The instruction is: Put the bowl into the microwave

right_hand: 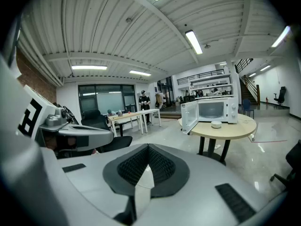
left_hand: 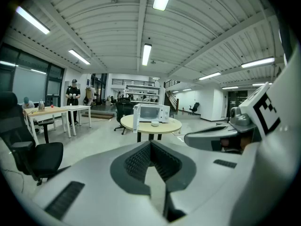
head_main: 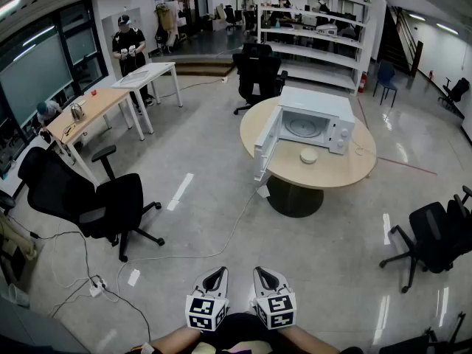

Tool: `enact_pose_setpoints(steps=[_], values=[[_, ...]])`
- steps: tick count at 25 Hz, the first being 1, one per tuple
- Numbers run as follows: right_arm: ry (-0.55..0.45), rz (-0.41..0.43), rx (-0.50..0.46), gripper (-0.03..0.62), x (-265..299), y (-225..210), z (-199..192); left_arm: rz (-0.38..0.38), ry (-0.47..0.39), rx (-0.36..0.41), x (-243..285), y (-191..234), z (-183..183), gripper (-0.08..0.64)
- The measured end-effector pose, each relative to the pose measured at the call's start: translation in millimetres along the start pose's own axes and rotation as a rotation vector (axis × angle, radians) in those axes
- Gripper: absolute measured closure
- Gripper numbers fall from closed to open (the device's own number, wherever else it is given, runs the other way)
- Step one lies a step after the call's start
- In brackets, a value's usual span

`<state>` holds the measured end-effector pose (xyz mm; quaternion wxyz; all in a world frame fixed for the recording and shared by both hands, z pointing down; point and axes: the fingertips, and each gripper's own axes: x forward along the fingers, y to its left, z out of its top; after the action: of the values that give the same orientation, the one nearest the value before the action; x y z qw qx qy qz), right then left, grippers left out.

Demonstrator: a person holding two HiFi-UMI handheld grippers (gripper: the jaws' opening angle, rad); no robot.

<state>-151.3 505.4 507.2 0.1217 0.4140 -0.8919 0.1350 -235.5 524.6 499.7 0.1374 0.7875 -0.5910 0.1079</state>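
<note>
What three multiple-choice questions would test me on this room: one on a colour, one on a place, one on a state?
1. What colour is the microwave?
A white
B black
C red

2. Where is the bowl?
A inside the microwave
B on the round table, in front of the microwave
C on the floor

3. How is the microwave's door?
A shut
B taken off
C swung open

Answers:
1 A: its casing and door are white in all three views.
2 B: it sits on the tan tabletop just outside the microwave's opening.
3 C: the door stands out to the side and the inside is in plain view.
</note>
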Motion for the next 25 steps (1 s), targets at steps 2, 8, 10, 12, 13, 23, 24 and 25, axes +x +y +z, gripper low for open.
enact_pose_setpoints(steps=[2, 8, 10, 12, 13, 23, 24, 25], values=[[-0.005, -0.009, -0.007, 0.577, -3, -8, -2, -0.001, -0.009, 0.006, 3, -5, 1, 0.514], [-0.018, -0.035, -0.009, 0.577, -10, -20, -2, -0.018, -0.019, 0.014, 8, -16, 2, 0.514], [-0.017, -0.044, -0.005, 0.577, -13, -20, -5, -0.031, -0.017, 0.023, 6, -19, 0, 0.514], [-0.018, -0.055, -0.006, 0.577, -15, -22, -7, -0.04, -0.027, 0.027, 7, -22, 1, 0.514], [-0.018, -0.061, -0.008, 0.577, -16, -23, -8, -0.044, -0.032, 0.026, 8, -22, 2, 0.514], [-0.019, -0.14, 0.014, 0.577, -10, -40, -7, -0.125, -0.035, 0.065, 31, -28, 8, 0.514], [-0.015, -0.144, 0.015, 0.577, -7, -41, -8, -0.129, -0.034, 0.065, 34, -27, 7, 0.514], [-0.013, -0.147, 0.015, 0.577, -5, -42, -8, -0.132, -0.033, 0.062, 37, -25, 7, 0.514]])
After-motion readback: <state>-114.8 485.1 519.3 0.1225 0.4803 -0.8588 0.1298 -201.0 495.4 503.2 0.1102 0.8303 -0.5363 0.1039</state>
